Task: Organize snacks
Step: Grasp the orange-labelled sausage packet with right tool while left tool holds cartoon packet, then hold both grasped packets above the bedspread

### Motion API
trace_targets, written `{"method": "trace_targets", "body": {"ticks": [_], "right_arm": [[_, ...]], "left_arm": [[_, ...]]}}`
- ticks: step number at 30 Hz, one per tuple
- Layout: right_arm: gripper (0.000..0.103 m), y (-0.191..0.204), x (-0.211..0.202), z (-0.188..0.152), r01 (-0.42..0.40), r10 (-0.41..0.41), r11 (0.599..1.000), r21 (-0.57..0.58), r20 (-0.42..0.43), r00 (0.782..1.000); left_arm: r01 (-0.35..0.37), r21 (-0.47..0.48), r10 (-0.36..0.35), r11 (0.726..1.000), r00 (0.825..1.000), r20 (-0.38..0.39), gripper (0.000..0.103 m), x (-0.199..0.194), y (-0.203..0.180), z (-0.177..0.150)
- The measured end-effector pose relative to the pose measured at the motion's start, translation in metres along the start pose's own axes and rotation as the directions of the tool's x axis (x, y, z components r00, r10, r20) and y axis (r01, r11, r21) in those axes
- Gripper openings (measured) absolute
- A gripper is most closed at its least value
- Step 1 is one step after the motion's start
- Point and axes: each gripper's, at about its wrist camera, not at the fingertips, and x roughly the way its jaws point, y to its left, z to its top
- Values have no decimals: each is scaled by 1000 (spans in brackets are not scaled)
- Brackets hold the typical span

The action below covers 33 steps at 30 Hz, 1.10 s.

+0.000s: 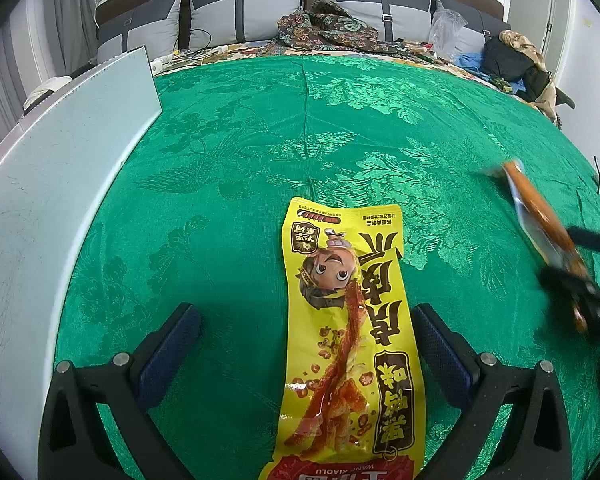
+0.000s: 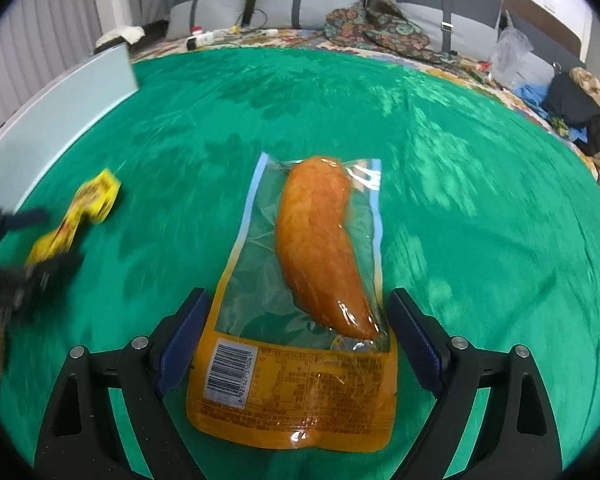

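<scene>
Yellow printed plastic snack packet (image 1: 348,340) lies between the spread fingers of the left gripper (image 1: 306,344) on green patterned cloth (image 1: 228,140); clear orange-edged pouch (image 2: 300,312) of glazed meat lies between the right gripper's (image 2: 298,338) parted fingers.

Yellow snack packet (image 1: 348,336) between spread left gripper (image 1: 308,344) fingers (green cloth (image 1: 228,152) beneath)

From my left gripper (image 1: 306,356), the spicy-strip packet (image 1: 348,344) runs toward twelve o'clock between the fingers, over the tablecloth (image 1: 260,140). The board (image 1: 60,184) stands at ten o'clock. The chicken pouch (image 2: 304,304) sits at three o'clock, between my right gripper (image 2: 298,340) fingers. Cushions (image 1: 244,4) line the far side.
</scene>
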Motion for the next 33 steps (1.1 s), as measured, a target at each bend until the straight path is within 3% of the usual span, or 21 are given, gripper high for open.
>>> {"method": "trace_targets", "body": {"ticks": [5,13,22,33], "right_arm": [[92,-5,-8,-9,7,-7,1000,15,-17,1000],[92,-7,-1,10,21,-7,997,79,-182,983],[92,-15,-14,5,-27,55,985,168,-161,986],[92,-19,-28,-6,-76,102,986,150,-171,980]], "left_arm": [[0,0,0,1000,1000,0,103,0,0,0],[0,0,0,1000,1000,0,103,0,0,0],[0,-1,0,1000,1000,0,103,0,0,0],[4,0,-4,1000,1000,-2,103,0,0,-1]]}}
